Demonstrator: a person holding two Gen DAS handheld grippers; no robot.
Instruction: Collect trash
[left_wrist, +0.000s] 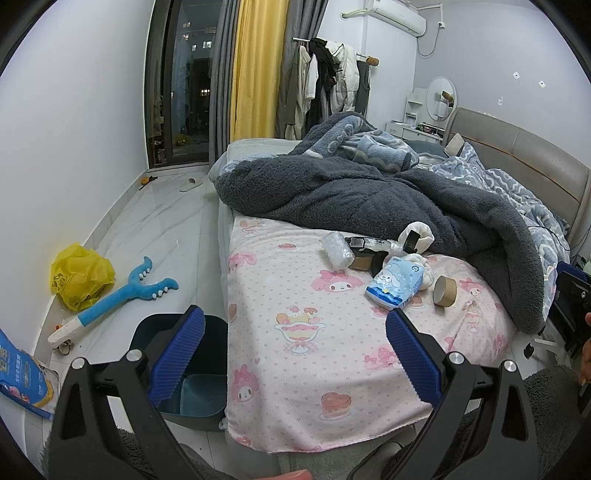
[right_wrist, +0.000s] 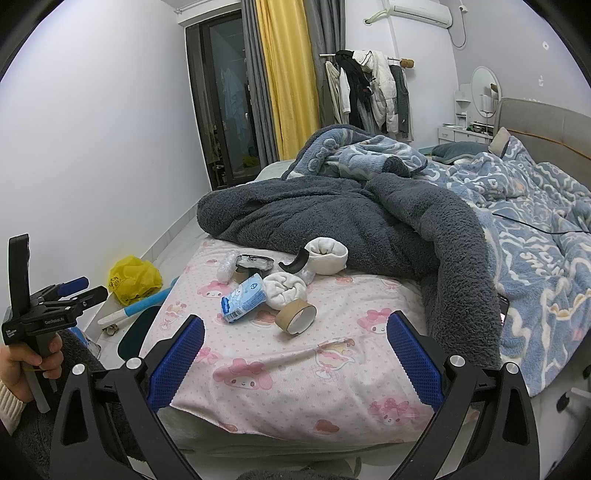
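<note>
A heap of trash lies on the pink sheet (left_wrist: 295, 295) of the bed: a blue tissue pack (left_wrist: 394, 282) (right_wrist: 243, 297), a cardboard tape core (left_wrist: 445, 291) (right_wrist: 296, 314), a bubble-wrap roll (left_wrist: 336, 249) (right_wrist: 228, 266), a black tray (right_wrist: 254, 263) and rolled white socks (right_wrist: 286, 290). A dark blue trash bin (left_wrist: 184, 365) stands on the floor by the bed corner. My left gripper (left_wrist: 295, 354) is open and empty, above the bed corner. My right gripper (right_wrist: 295, 354) is open and empty, short of the heap. The left gripper also shows at the left edge of the right wrist view (right_wrist: 79, 288).
A grey fleece blanket (left_wrist: 369, 192) and blue quilt (right_wrist: 535, 229) cover the rest of the bed. On the floor lie a yellow plastic bag (left_wrist: 81, 275), a blue toy grabber (left_wrist: 122, 295) and a blue packet (left_wrist: 26, 376). A clothes rack (right_wrist: 369, 88) stands behind.
</note>
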